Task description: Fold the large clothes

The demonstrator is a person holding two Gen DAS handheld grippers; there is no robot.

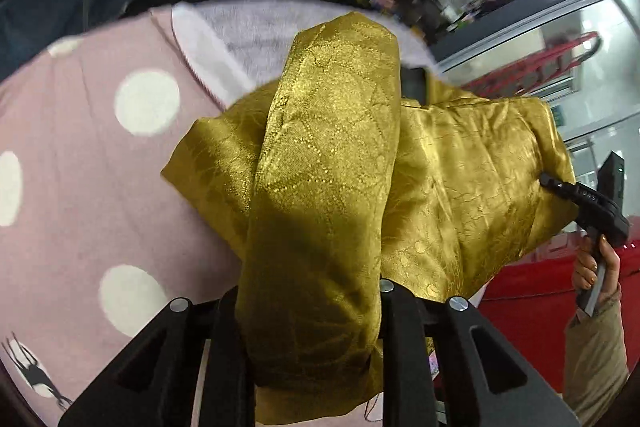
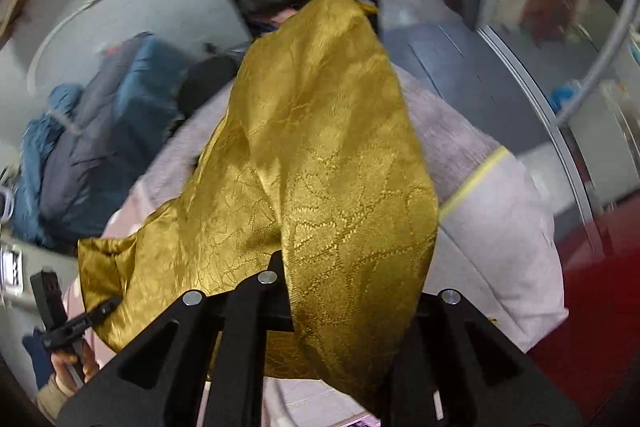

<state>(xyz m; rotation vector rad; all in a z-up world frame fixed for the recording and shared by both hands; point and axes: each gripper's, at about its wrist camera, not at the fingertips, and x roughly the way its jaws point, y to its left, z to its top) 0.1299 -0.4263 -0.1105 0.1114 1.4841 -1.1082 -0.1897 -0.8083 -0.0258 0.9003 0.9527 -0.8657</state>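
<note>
Above pink bedspread, both tongs gripping gold cloth

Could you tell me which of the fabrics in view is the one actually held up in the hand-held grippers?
The shiny gold patterned cloth. The pink polka-dot sheet and the pale grey blanket lie flat underneath; only the gold one drapes up between the gripper fingers.

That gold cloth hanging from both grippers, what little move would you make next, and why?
Probably lower both grippers toward the pink dotted sheet and let the gold cloth settle flat. The left gripper and the right gripper each appear shut on a bunched part of it, and the cloth hangs crumpled in the air, so no clean fold line shows yet.
</note>
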